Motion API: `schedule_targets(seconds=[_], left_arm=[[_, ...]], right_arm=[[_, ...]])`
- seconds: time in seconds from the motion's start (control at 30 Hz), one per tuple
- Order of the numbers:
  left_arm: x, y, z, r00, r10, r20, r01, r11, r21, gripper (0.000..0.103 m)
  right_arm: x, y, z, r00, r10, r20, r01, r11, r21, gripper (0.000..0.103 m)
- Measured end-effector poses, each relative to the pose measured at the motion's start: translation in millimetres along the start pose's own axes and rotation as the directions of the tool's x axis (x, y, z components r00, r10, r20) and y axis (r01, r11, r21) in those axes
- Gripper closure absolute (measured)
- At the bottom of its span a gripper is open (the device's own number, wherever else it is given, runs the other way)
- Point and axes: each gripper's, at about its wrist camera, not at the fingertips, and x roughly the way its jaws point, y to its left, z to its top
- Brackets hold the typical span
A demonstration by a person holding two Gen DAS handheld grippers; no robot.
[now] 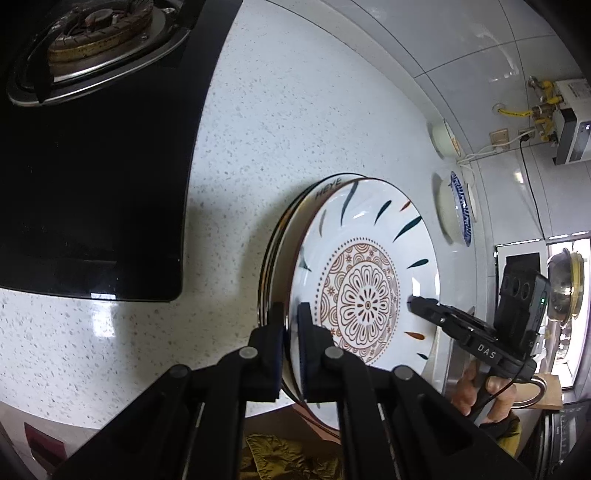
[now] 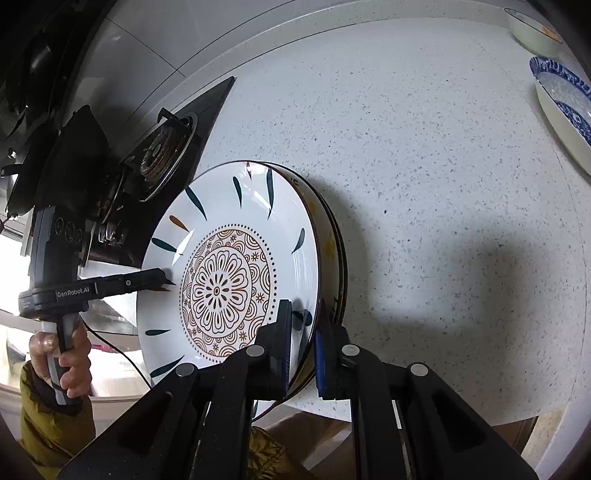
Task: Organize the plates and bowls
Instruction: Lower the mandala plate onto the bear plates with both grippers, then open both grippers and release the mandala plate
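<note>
Two hand-held grippers on one stack of plates [image 1: 295, 229]. The left hand-held gripper [image 1: 291, 325] has its jaws nearly closed, pinching the rim of the patterned top plate [image 1: 369, 291], its outer finger against the plates underneath. The right hand-held gripper [image 2: 304, 343] straddles the opposite rim with its jaws a little wider, and I can't tell whether both pads actually bite. The stack sits on the speckled table [image 2: 424, 147], overhanging its front edge, and that's the worry: uneven lift from the two sides could tilt the glossy top plate and send it sliding off the lower ones. Farther back, a blue-rimmed bowl [image 2: 561, 99] and a white bowl [image 2: 532, 29] show nothing inside. The gas hob [image 1: 92, 166] sits off to the side.
</note>
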Motion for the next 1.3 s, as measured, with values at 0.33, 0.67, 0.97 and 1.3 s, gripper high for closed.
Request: schedule_targets(seconds=[0.33,0.67,0.97,1.3], left_arm=[[-6,1,0,1.0,-0.014,0.012,0.014,1.0,-0.005,0.094],[-14,-5,-8,0.999,0.003,0.048,-0.005,1.0,0.029,0.087],[-49,-26,-18,0.976,0.009,0.216,-0.033,0.994,0.108,0.08],[-59,-79,-23,0.927,-0.282,0.249,0.242,0.953,0.18,0.025]], right_arm=[[-1,1,3,1.0,-0.004,-0.014,0.003,1.0,-0.017,0.092],[-22,3,4,0.999,-0.036,0.038,0.038,0.997,-0.06,0.07],[-40,-2,-9,0.995,0.026,0.1,-0.021,0.999,-0.049,0.067],[-102,-67,-32,0.968,0.013,0.252,-0.031,0.997,0.066,0.034]])
